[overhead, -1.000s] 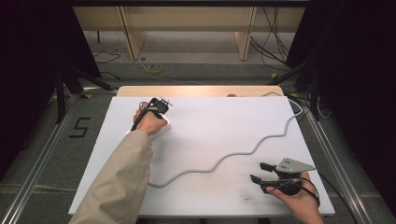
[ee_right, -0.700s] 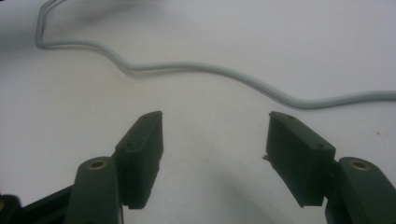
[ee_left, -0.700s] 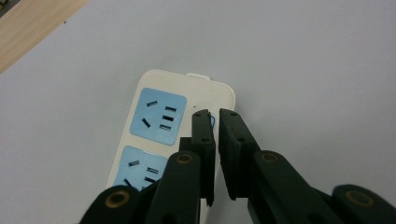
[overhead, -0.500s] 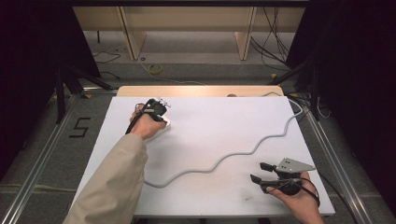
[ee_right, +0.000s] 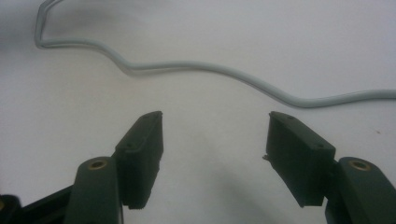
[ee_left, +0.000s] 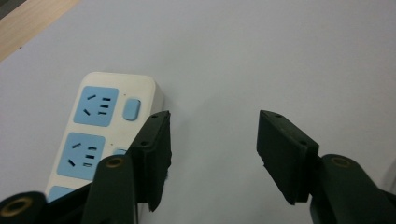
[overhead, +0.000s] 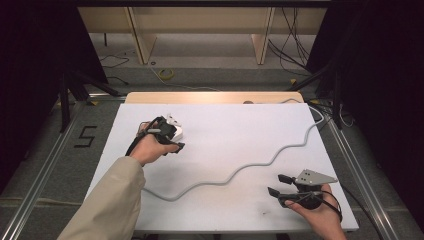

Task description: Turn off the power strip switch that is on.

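A white power strip (ee_left: 102,130) with blue sockets lies on the white table, just left of my left gripper's (ee_left: 212,154) left jaw. The jaws have just been opening and hold only bare tabletop between them. From above, the left gripper (overhead: 172,139) sits in the person's left hand beside the power strip (overhead: 176,128) at the table's left. The strip's grey cable (overhead: 235,172) winds across the table to the far right corner. My right gripper (overhead: 277,183) rests open near the front right; its own view shows the right gripper (ee_right: 215,154) with the cable (ee_right: 210,67) running beyond its jaws.
The white table (overhead: 230,125) has a wooden strip (overhead: 210,97) along its far edge. Metal rails (overhead: 45,165) run along both sides on the floor. Wooden shelving legs (overhead: 137,40) stand behind the table, with loose cables on the floor.
The left hand has drawn back toward the person and slightly up, and the white strip end now shows beside its gripper. The right hand has stayed put.
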`<state>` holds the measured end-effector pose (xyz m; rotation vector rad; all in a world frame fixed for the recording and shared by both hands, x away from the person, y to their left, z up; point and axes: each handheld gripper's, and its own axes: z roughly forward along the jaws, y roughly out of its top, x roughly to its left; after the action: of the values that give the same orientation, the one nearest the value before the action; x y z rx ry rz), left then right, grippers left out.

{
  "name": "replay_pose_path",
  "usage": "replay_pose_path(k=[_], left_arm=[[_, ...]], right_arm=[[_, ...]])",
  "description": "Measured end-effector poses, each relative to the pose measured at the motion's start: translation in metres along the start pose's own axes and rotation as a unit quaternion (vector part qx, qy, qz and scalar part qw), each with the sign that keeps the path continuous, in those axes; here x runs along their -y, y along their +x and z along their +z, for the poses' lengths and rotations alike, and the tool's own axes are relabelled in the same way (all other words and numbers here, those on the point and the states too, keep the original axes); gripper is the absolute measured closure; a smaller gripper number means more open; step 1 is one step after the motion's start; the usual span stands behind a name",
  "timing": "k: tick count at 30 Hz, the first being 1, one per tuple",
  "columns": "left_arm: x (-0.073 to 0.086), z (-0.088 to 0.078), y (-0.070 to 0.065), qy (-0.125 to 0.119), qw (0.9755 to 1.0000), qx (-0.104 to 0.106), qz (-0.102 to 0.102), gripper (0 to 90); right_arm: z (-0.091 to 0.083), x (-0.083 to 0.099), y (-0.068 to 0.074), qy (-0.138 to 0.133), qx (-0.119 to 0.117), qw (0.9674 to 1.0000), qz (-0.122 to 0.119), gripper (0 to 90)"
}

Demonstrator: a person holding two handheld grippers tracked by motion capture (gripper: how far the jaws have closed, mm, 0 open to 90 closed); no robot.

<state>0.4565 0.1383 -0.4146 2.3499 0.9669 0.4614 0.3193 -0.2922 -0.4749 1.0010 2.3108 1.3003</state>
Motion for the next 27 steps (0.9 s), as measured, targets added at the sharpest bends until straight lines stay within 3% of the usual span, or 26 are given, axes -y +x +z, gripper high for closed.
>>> replay_pose_path(k=[4,9,13,27], left_arm=[[0.010,-0.006,-0.008,-0.013,0.9999,-0.002,0.003,38.9],[0.025,-0.010,-0.019,-0.010,0.9999,0.001,0.012,35.3],[0.038,-0.012,-0.027,-0.025,0.9997,0.008,0.004,32.2],[0.074,-0.017,-0.048,-0.047,0.9988,0.004,0.011,29.8]], right_arm=[[0.000,0.000,0.000,-0.001,0.000,1.0000,0.001,37.5],[0.000,0.000,0.000,0.000,0.000,1.0000,0.000,37.5],[0.000,0.000,0.000,-0.001,0.000,1.0000,0.000,37.4],[0.001,0.000,0.001,0.000,-0.001,1.0000,0.002,37.5]])
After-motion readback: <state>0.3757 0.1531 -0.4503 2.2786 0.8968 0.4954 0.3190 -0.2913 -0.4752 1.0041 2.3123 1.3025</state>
